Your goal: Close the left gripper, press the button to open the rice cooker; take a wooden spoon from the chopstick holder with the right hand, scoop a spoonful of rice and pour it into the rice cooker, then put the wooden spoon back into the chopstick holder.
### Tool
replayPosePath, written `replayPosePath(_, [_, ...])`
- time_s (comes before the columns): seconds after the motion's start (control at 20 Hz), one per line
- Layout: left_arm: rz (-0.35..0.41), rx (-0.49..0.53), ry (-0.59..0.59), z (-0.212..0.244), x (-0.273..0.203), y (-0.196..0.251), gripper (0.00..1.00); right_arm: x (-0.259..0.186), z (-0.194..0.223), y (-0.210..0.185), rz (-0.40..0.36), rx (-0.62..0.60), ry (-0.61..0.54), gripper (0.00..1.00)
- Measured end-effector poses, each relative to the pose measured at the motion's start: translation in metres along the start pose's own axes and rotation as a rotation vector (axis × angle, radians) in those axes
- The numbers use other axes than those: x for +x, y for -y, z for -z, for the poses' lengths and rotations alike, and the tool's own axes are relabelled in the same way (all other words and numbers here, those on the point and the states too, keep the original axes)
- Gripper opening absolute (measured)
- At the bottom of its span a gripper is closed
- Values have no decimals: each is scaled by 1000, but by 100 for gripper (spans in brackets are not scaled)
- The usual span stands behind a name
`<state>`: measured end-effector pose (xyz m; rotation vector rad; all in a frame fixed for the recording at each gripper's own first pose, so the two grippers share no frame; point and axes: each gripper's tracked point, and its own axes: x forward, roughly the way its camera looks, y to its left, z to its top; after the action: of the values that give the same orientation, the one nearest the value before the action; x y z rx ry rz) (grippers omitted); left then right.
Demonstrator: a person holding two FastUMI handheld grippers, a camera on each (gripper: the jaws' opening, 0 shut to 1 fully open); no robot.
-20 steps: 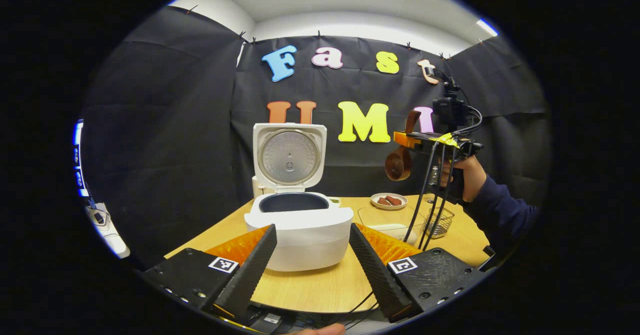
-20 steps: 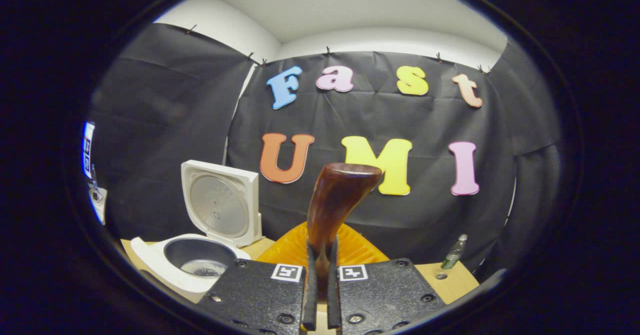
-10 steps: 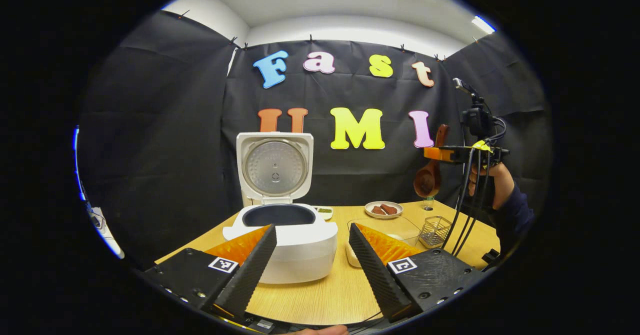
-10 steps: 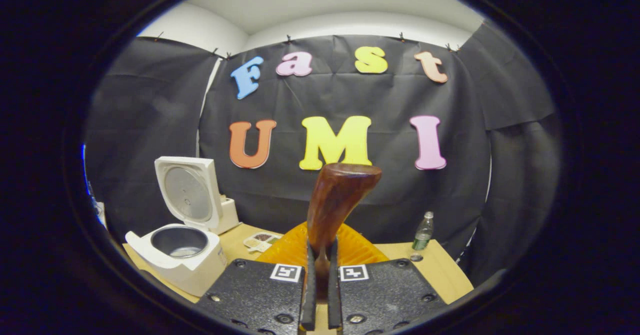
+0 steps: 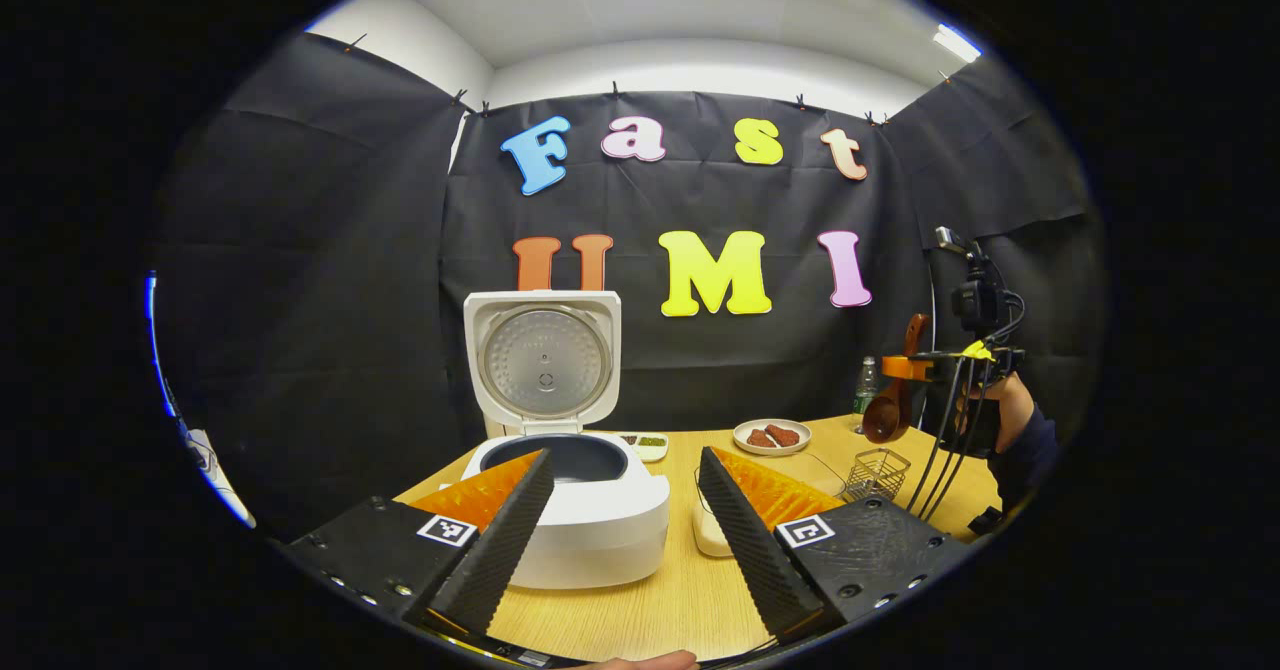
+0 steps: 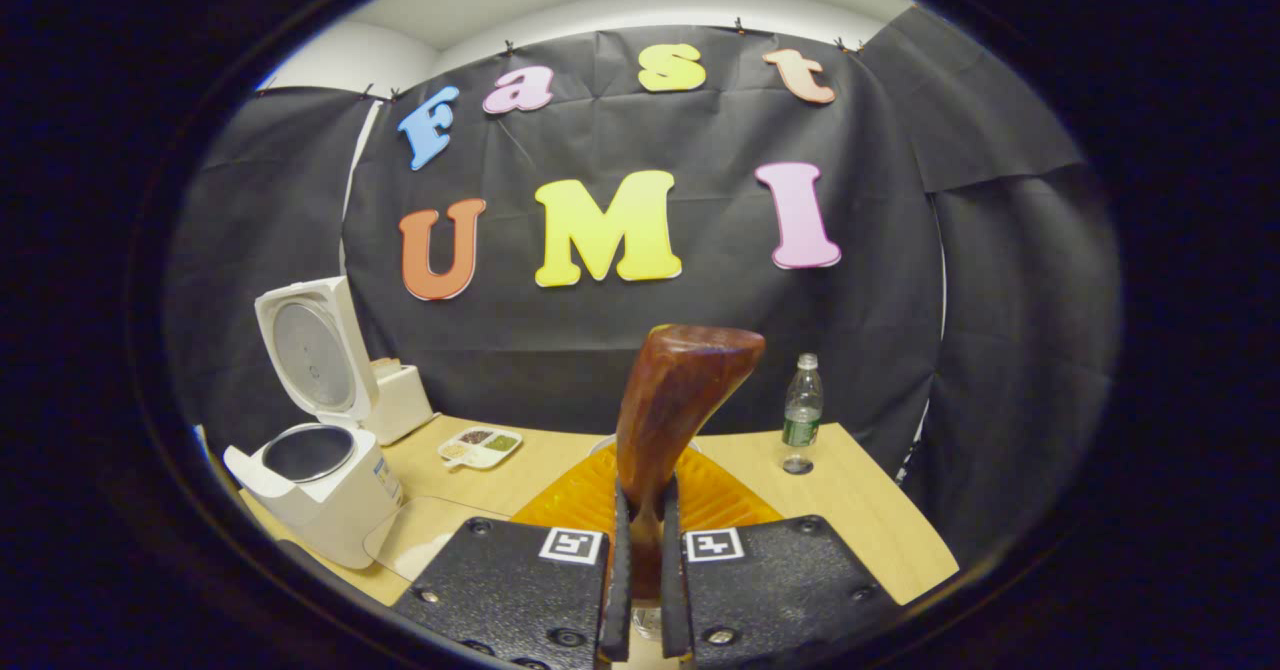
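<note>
The white rice cooker (image 5: 585,520) stands on the wooden table (image 5: 680,590) with its lid (image 5: 541,360) up and its dark pot showing. My left gripper (image 5: 625,540) is open in front of it, with nothing between its fingers. In the left gripper view my right gripper (image 5: 915,368), held by a hand, hovers at the far right above the wire chopstick holder (image 5: 876,472). It is shut on the brown wooden spoon (image 5: 888,412), whose bowl hangs down. In the right gripper view the spoon handle (image 6: 675,400) rises from between the right gripper (image 6: 640,570) fingers, and the cooker (image 6: 320,485) is far left.
A plate of brown pieces (image 5: 770,436), a clear glass container (image 5: 815,470) and a sectioned dish (image 6: 480,446) sit behind and right of the cooker. A plastic bottle (image 6: 800,415) stands at the back right. Cables hang from the right gripper. The table edge runs close on the right.
The right gripper carried the spoon rightward and lower, away from the cooker toward the wire holder. The left gripper stayed open and drew back a little from the cooker.
</note>
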<state>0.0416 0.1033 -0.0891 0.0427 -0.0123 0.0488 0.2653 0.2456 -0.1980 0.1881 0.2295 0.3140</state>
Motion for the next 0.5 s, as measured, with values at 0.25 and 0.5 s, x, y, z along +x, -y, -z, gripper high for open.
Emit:
replayPosePath(0.25, [-6,-14,11,-18,21,1,94,11,30,27,8,70,-57,19])
replayPosePath(0.5, [-97,-47,54,-40,44,-23,94,8,36,34,-37,146,-78,35])
